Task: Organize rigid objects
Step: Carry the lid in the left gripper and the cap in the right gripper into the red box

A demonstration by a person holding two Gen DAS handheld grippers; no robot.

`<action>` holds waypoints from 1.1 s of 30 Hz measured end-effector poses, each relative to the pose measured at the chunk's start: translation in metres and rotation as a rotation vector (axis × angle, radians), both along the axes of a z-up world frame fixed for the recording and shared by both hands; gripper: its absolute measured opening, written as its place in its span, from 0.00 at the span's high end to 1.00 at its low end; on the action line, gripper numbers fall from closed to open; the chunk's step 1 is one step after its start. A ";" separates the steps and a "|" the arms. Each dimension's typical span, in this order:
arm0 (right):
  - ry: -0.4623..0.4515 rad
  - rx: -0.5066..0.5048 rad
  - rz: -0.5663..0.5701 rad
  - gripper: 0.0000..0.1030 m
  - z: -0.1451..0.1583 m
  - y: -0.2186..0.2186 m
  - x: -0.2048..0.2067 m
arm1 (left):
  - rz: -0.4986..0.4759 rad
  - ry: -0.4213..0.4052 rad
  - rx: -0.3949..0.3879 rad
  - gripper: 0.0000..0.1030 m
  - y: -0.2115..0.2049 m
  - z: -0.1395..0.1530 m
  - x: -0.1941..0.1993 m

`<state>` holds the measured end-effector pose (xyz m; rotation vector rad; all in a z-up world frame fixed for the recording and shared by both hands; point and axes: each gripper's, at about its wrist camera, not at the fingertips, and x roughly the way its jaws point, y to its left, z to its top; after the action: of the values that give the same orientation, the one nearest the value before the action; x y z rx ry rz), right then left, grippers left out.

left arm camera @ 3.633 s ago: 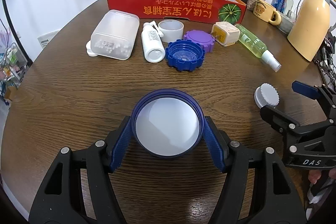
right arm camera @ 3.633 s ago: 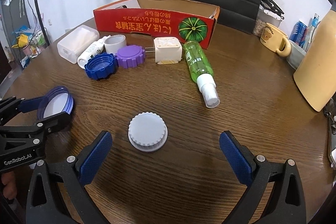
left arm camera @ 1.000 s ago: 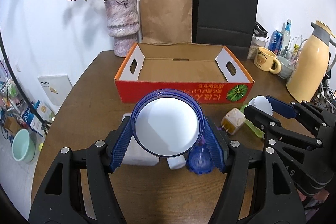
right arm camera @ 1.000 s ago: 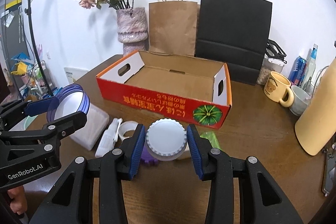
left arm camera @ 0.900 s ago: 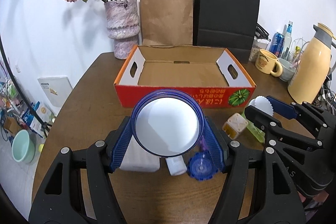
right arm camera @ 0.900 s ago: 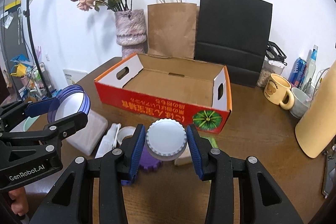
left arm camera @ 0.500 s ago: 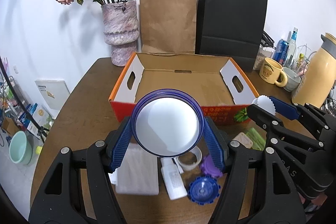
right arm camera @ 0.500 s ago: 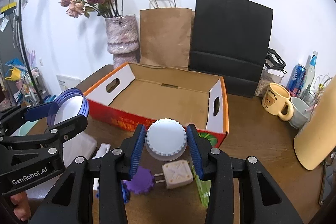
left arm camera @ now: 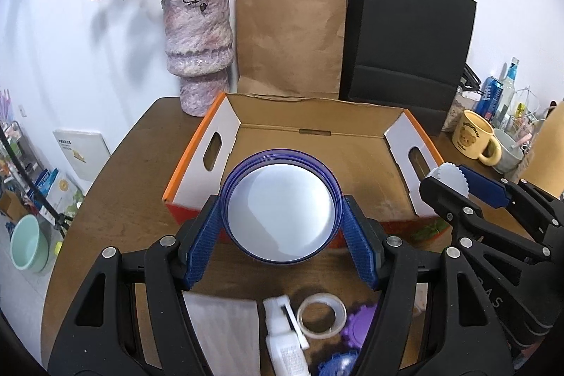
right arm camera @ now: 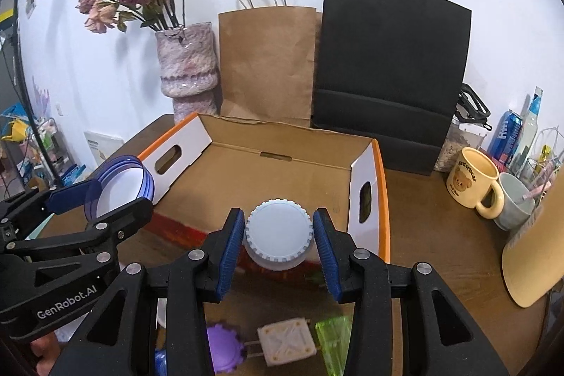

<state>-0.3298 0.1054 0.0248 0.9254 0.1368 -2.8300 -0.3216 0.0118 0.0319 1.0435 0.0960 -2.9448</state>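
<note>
Holding both grippers above the near edge of the box [left arm camera: 317, 143], you carry one lid in each. Your left gripper [left arm camera: 282, 231] grasps the blue lid [left arm camera: 280, 212]; its blue pads press on the two sides of the rim, and the white inner face looks toward the camera. Your right gripper [right arm camera: 278, 242] clamps the white cap [right arm camera: 278, 235] between its pads in the same way. The box stands open on the table [right arm camera: 440, 235], its floor bare. Below the grippers, on the table in front of the box, lie a tape roll [left arm camera: 320, 316], a white bottle [left arm camera: 285, 340], a purple lid [right arm camera: 222, 351], a plug [right arm camera: 285, 344] and a green bottle [right arm camera: 335, 340].
</note>
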 end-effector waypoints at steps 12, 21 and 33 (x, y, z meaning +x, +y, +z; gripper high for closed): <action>-0.038 0.013 -0.016 0.56 -0.005 0.003 -0.053 | 0.037 -0.002 -0.020 0.39 -0.005 -0.002 -0.048; -0.062 0.016 -0.035 0.56 -0.014 0.008 -0.083 | 0.051 -0.016 -0.038 0.39 -0.003 -0.007 -0.077; -0.104 0.029 -0.029 0.56 -0.037 0.008 -0.103 | 0.055 -0.076 -0.045 0.39 -0.007 -0.023 -0.101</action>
<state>-0.4331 0.1139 -0.0124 1.0864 0.1530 -2.8061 -0.4226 0.0044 0.0087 1.1267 0.0562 -2.8411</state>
